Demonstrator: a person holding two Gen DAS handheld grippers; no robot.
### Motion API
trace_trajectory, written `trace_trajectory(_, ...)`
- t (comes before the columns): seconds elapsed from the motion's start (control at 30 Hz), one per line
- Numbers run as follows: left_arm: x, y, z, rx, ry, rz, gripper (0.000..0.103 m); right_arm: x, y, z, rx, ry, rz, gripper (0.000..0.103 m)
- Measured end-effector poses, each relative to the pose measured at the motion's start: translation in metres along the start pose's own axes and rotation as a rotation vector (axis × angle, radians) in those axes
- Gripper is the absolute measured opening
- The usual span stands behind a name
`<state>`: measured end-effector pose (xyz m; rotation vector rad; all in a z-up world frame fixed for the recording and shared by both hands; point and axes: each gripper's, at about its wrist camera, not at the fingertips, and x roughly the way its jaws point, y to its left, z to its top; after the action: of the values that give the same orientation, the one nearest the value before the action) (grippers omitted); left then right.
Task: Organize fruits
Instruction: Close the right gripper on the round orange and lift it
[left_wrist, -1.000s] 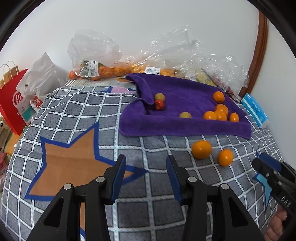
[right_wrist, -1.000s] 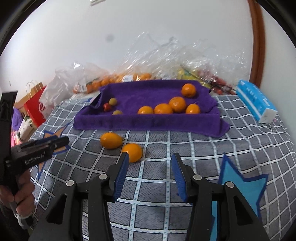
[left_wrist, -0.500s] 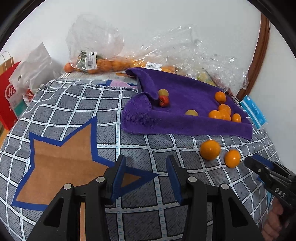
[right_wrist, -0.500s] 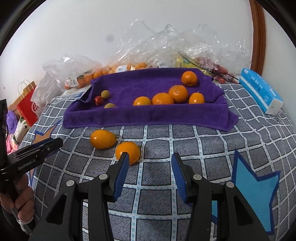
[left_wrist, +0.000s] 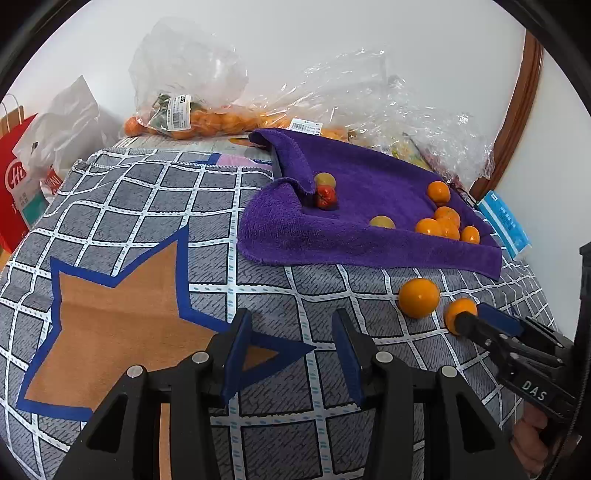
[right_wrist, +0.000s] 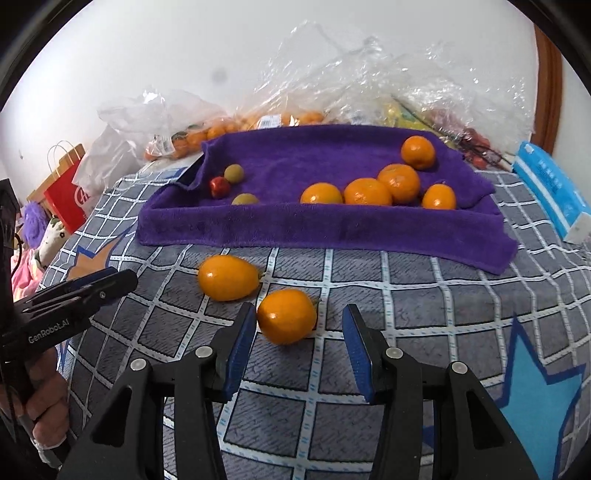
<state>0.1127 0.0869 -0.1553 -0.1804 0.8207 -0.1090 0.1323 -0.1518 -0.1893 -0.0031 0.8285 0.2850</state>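
- Right claw (right_wrist: 299, 347) parted, nothing gripped; nearer orange fruit (right_wrist: 287, 315) sitting just ahead of the blue pads, closer to the left pad (right_wrist: 240, 343) than the right.
- Left claw (left_wrist: 291, 350) also parted and empty, hanging over the checked cover (left_wrist: 207, 206) with only the star pattern beneath.
- Second loose fruit (right_wrist: 228, 277) lying just beside the first, toward the purple towel (right_wrist: 332, 221); apart by a narrow gap, as far as can be told.
- Five orange fruits (right_wrist: 367, 192) already grouped on the towel's right side; small green and red ones (right_wrist: 221, 186) at its left fold.
- Step in hand, by judgement: taking the nearer loose fruit with the right claw for a move onto the towel.
- Best done by nudging slightly left first, to centre the fruit between the pads before closing.
- Advance until the widest part of the fruit sits between the pads; closing on the near curve likely to squirt it forward into its neighbour.
- Smooth, glossy skin and a rounded shape: slow, firm closing advised, without crushing.
- Soft cover underneath: pads kept low but off the fabric, to avoid snagging.
- Straight lift before carrying, clearing the raised towel edge.
- Setting down beside the orange group, gently, against rolling.
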Motion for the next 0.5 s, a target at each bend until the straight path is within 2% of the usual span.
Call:
trace_trajectory(0.1,0.000,-0.001,0.000,0.004,0.001,-0.002,0.043,0.006,0.002,-0.001,-0.015,0.030,-0.011,0.034)
trace_trajectory(0.5,0.000,-0.002,0.000,0.007,-0.003,-0.024,0.043,-0.023,-0.013,-0.006,0.036,-0.027,0.008,0.034)
